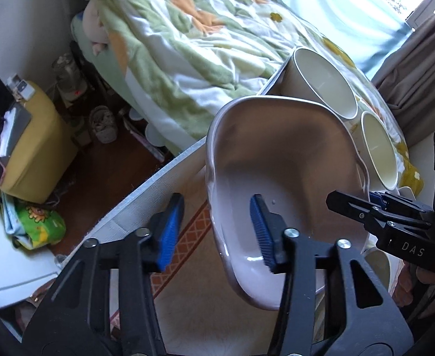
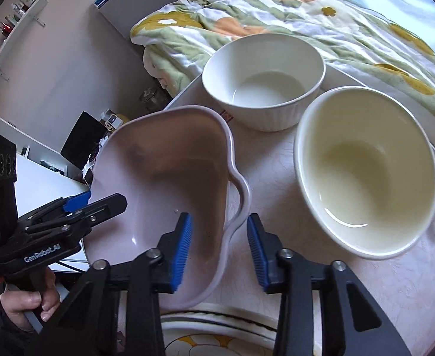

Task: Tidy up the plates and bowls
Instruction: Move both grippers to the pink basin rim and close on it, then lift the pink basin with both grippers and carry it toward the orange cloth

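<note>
A pale lavender dish (image 1: 291, 163) (image 2: 164, 178) with a wavy rim lies on the table. My left gripper (image 1: 216, 231) (image 2: 101, 200) straddles its left rim, one blue pad outside and one inside, with a gap on both sides. On the opposite rim my right gripper (image 2: 220, 249) (image 1: 357, 198) stands the same way, pads clear of the wall. Behind the dish are a white ribbed bowl (image 2: 265, 80) (image 1: 324, 83) and a larger cream bowl (image 2: 366, 178) (image 1: 377, 151), both upright. The dish's near end overlaps a flower-patterned plate (image 2: 217, 338).
The small table (image 2: 395, 281) stands against a bed with a floral quilt (image 1: 187, 44) (image 2: 351, 29); its left edge (image 1: 146, 184) drops to the floor. A yellow box (image 1: 36, 154) stands on the floor. A white desk (image 2: 45, 184) stands to the left.
</note>
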The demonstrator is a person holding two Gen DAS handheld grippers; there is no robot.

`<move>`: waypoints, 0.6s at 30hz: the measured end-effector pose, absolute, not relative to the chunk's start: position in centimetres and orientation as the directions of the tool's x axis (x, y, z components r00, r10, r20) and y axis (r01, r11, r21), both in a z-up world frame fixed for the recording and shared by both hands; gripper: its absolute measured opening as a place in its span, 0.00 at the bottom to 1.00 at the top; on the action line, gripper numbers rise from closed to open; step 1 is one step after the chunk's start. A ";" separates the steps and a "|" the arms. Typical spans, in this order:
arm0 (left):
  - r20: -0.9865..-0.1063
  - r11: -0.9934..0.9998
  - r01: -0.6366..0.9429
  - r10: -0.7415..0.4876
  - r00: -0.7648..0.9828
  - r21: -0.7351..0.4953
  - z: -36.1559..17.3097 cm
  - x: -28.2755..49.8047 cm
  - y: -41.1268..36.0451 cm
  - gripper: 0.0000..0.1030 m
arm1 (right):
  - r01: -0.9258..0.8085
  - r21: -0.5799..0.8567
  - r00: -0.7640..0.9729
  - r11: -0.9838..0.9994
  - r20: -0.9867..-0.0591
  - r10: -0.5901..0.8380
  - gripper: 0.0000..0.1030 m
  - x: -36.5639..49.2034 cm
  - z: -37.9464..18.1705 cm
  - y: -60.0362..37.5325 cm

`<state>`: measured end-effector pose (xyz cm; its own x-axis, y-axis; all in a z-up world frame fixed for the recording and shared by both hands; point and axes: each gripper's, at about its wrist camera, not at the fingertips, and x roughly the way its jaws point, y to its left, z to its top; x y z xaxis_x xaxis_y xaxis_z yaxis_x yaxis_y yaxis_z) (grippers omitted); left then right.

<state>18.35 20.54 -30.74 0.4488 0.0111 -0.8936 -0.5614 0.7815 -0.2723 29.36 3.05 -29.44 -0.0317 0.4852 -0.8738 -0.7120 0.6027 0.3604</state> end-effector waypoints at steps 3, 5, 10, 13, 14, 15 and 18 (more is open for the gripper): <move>-0.897 0.787 -0.560 0.017 0.442 -0.261 -30.7 18.4 20.7 0.20 | -0.711 0.375 -0.050 0.595 -0.871 0.489 0.16 29.6 -29.7 3.2; -0.897 0.791 -0.555 0.018 0.442 -0.258 -30.7 18.5 20.7 0.16 | -0.710 0.377 -0.049 0.595 -0.869 0.493 0.13 29.6 -29.8 3.2; -0.887 0.830 -0.510 0.041 0.460 -0.227 -29.4 18.7 19.8 0.15 | -0.703 0.374 -0.038 0.605 -0.869 0.493 0.10 29.4 -29.6 3.0; -0.876 0.845 -0.486 0.044 0.480 -0.223 -28.2 18.6 19.8 0.15 | -0.692 0.377 -0.021 0.616 -0.863 0.505 0.10 28.9 -28.9 2.8; -0.872 0.851 -0.476 0.044 0.487 -0.222 -27.7 18.6 19.7 0.15 | -0.688 0.377 -0.011 0.621 -0.860 0.511 0.10 28.7 -28.5 2.6; -0.869 0.856 -0.467 0.043 0.492 -0.222 -27.2 18.5 19.7 0.15 | -0.685 0.376 -0.004 0.624 -0.858 0.513 0.10 28.6 -28.2 2.5; -0.853 0.878 -0.425 0.037 0.521 -0.221 -25.3 18.3 19.3 0.15 | -0.675 0.364 0.036 0.641 -0.852 0.522 0.10 27.7 -26.7 1.8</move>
